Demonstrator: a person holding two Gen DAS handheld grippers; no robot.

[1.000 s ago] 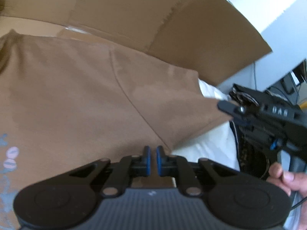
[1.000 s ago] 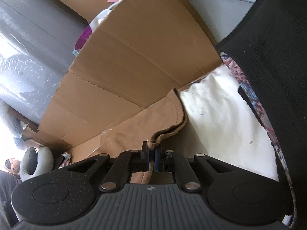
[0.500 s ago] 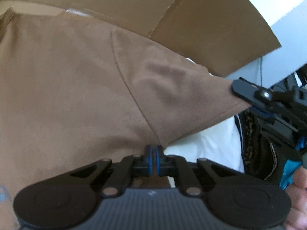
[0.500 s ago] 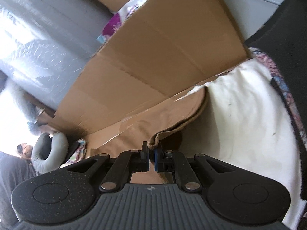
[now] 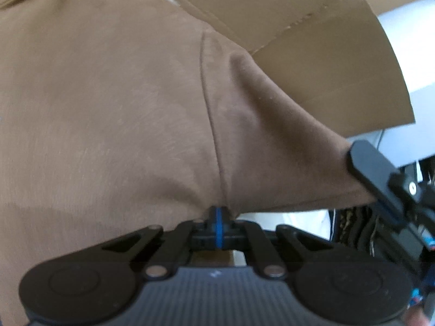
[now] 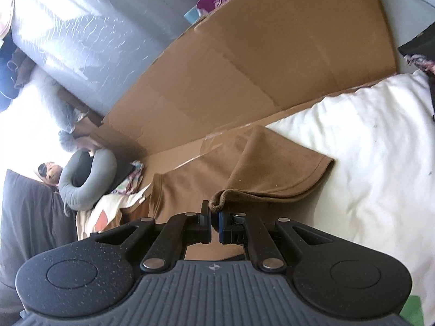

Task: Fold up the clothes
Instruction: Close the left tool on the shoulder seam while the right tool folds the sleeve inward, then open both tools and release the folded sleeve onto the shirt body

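Observation:
A brown T-shirt (image 5: 122, 103) fills the left wrist view, lifted and stretched. My left gripper (image 5: 218, 213) is shut on its lower edge where the sleeve seam ends. At the right of that view the right gripper (image 5: 353, 160) pinches the sleeve's hem. In the right wrist view the same brown T-shirt (image 6: 266, 171) drapes over the cardboard, and my right gripper (image 6: 215, 212) is shut on the rolled sleeve hem.
A large cardboard box (image 6: 258, 62) rises behind the shirt. A white pillow (image 6: 367, 146) lies to the right. A grey neck pillow (image 6: 87, 176) and a patterned cloth (image 6: 108, 212) lie at the left. A grey wrapped roll (image 6: 89, 32) stands beyond the box.
My left gripper has shut on the shirt's edge. Both grippers have lifted the sleeve and pulled it taut. The right view has swung to show more of the shirt.

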